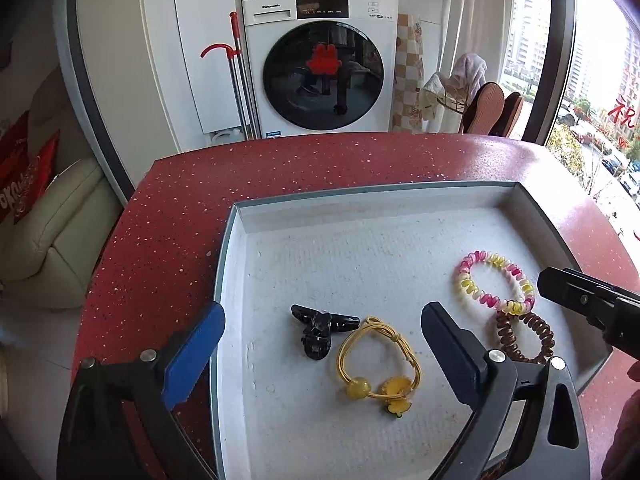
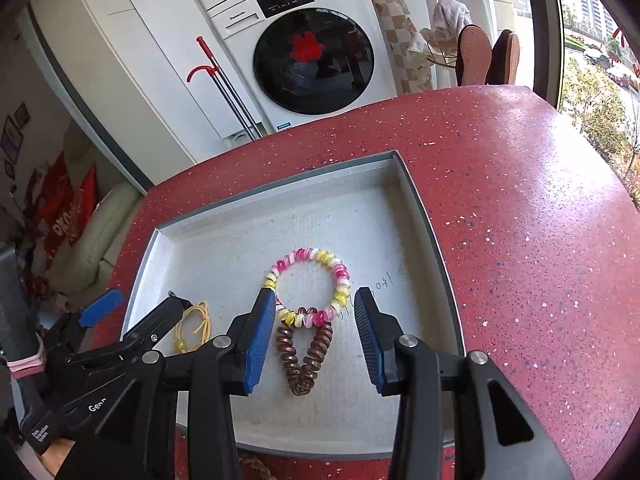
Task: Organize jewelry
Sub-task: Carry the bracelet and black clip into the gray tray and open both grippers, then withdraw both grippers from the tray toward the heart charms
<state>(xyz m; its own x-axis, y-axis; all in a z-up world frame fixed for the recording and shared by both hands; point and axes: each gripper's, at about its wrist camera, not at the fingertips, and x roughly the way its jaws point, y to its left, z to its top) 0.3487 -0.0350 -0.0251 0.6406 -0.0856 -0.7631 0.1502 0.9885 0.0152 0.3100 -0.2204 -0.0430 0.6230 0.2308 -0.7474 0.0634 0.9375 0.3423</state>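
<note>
A: The left gripper (image 1: 322, 338) has its jaws wide apart and holds nothing; between them lie the black claw clip (image 1: 318, 330) and the yellow elastic tie (image 1: 378, 360), both on the tray (image 1: 240, 216).

B: And the right gripper (image 2: 310, 336)?

A: Its jaws are partly apart, pads not pressing; the brown coil band (image 2: 305, 354) lies between them, touching the pink-yellow coil band (image 2: 308, 286) just beyond the tips.

B: The coils look light, soft and springy; I would pinch across one strand; the clip seems stiff and smooth, better taken at its middle.
</note>
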